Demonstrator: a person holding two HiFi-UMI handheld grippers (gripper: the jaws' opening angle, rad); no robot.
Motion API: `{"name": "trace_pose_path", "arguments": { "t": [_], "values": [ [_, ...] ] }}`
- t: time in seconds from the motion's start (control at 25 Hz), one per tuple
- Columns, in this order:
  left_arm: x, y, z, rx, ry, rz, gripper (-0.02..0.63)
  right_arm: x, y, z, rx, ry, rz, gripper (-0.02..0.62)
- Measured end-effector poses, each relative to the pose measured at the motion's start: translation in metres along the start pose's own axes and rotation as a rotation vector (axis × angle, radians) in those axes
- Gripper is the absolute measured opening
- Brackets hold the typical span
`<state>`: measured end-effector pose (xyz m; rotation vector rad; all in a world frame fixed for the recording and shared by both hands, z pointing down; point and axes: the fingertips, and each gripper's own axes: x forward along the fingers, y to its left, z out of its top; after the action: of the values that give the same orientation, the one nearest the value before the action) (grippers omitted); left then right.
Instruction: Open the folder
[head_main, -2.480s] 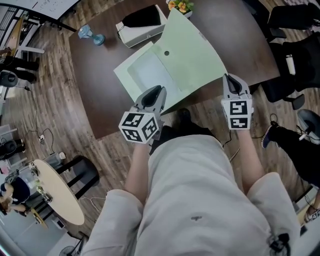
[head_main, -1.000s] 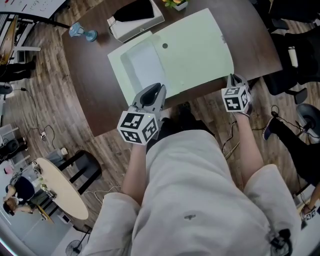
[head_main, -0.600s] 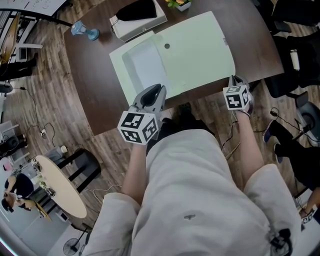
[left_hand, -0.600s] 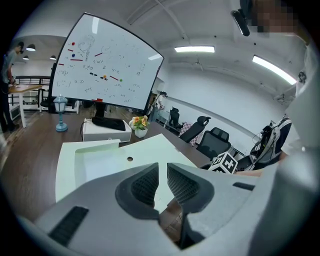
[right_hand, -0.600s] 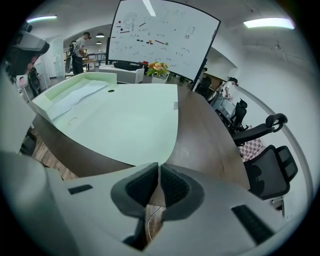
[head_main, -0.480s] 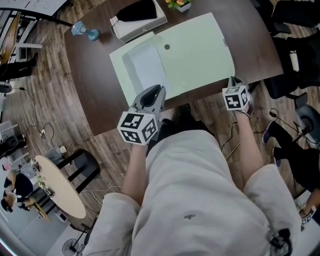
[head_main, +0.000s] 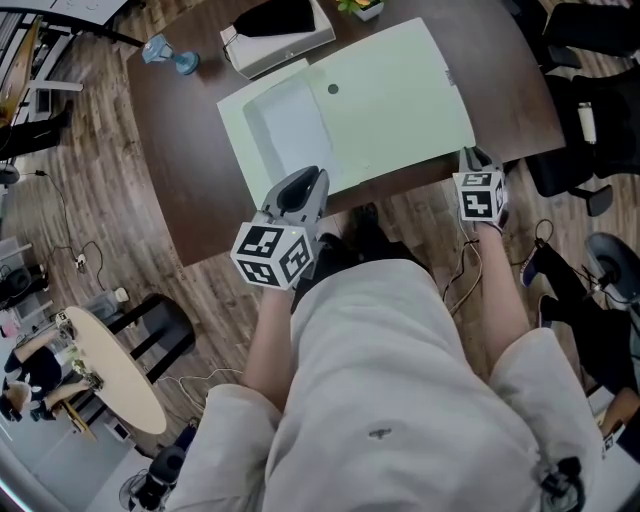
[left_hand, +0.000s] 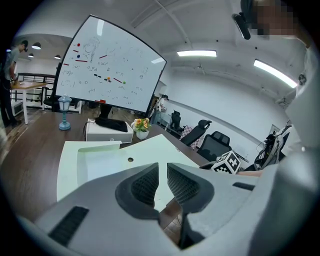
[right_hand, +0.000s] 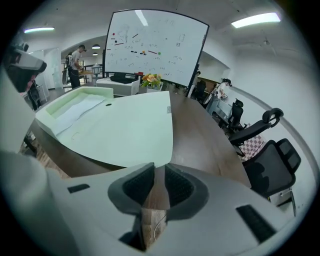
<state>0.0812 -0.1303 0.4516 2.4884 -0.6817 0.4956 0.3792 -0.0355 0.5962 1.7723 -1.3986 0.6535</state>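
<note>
- Dark wood table (head_main: 200, 170) on a plank floor (head_main: 90, 200); office with whiteboard (left_hand: 110, 70) and black office chairs (right_hand: 270, 165).
- Pale green folder (head_main: 390, 100) lies open and flat at the table's near edge, long axis left-right, cover spread to the right.
- White box (head_main: 285, 50) and flower pot (head_main: 357, 8) just behind it; blue ornament (head_main: 165, 52) apart, far left.
- Left gripper (head_main: 305, 185) over the folder's near edge, jaws slightly apart, gripping nothing.
- Right gripper (head_main: 473, 157) beside the right corner, jaws just been opening, narrow gap, nothing in it.

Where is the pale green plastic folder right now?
In the head view, the pale green plastic folder lies open and flat at top centre on the dark brown wooden table, with the white box just past its far left corner.
</note>
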Motion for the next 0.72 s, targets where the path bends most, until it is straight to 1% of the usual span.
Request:
{"name": "trace_pose_path", "arguments": {
  "t": [0.16, 0.36, 0.48, 0.6, 0.72],
  "values": [
    [-0.004, -0.001, 0.0, -0.002, -0.009, -0.005, 0.054, -0.012, -0.005, 0.011, 0.054, -0.079, -0.008, 0.083],
    [-0.009, 0.0, -0.001, -0.008, -0.017, -0.018, 0.054, -0.027, -0.007, 0.022, 0.094, -0.13, -0.032, 0.093],
    [-0.012, 0.0, -0.003, -0.012, -0.021, -0.03, 0.054, -0.039, -0.006, 0.029, 0.087, -0.167, -0.05, 0.106],
    [-0.017, -0.001, -0.005, -0.01, -0.024, -0.043, 0.054, -0.051, -0.001, 0.033, 0.064, -0.191, -0.059, 0.145],
    [-0.024, 0.0, -0.005, -0.007, -0.029, -0.055, 0.054, -0.062, 0.005, 0.036, 0.051, -0.202, -0.075, 0.154]
  ]
}}
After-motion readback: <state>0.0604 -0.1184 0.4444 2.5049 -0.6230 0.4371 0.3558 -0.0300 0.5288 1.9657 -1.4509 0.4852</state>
